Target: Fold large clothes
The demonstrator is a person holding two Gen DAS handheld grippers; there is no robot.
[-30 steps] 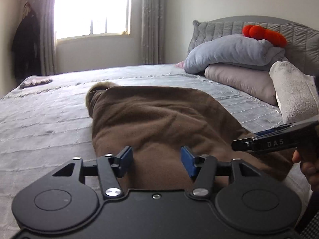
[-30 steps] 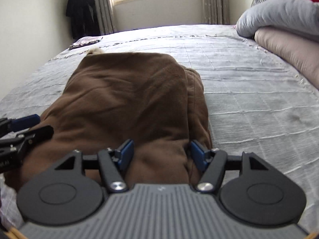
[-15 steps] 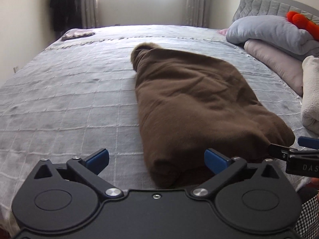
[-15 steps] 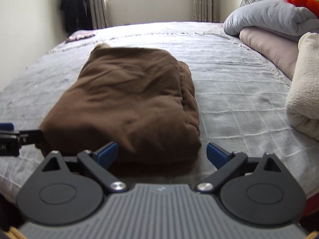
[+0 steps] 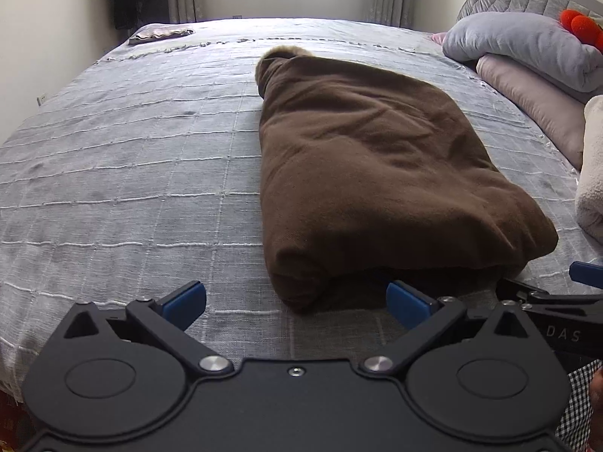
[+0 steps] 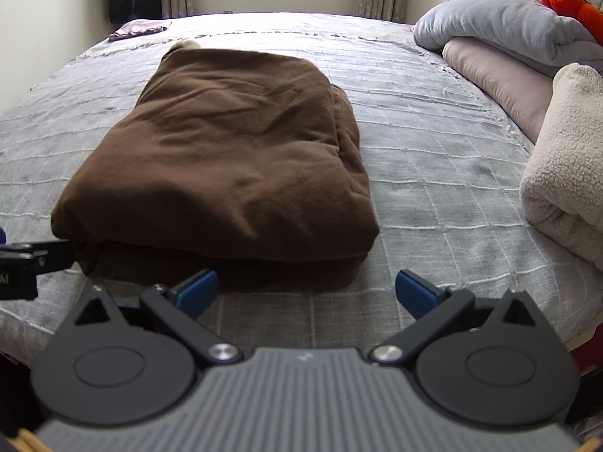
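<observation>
A brown garment (image 5: 361,158) lies folded into a thick oblong on the grey bedspread (image 5: 132,173), with a pale fur trim at its far end. It also shows in the right wrist view (image 6: 233,150). My left gripper (image 5: 296,301) is open and empty, just short of the garment's near left corner. My right gripper (image 6: 307,292) is open and empty, just short of the garment's near right edge. Each gripper's fingers show at the side of the other's view.
Grey and pink pillows (image 6: 508,37) with an orange plush toy (image 6: 565,0) lie at the right by the headboard. A folded cream fleece (image 6: 565,158) sits at the near right. A small dark cloth (image 5: 160,34) lies at the far left corner.
Both grippers have opened and let go of the brown garment, then pulled back from it toward the bed's near edge. The garment now lies flat and folded.
</observation>
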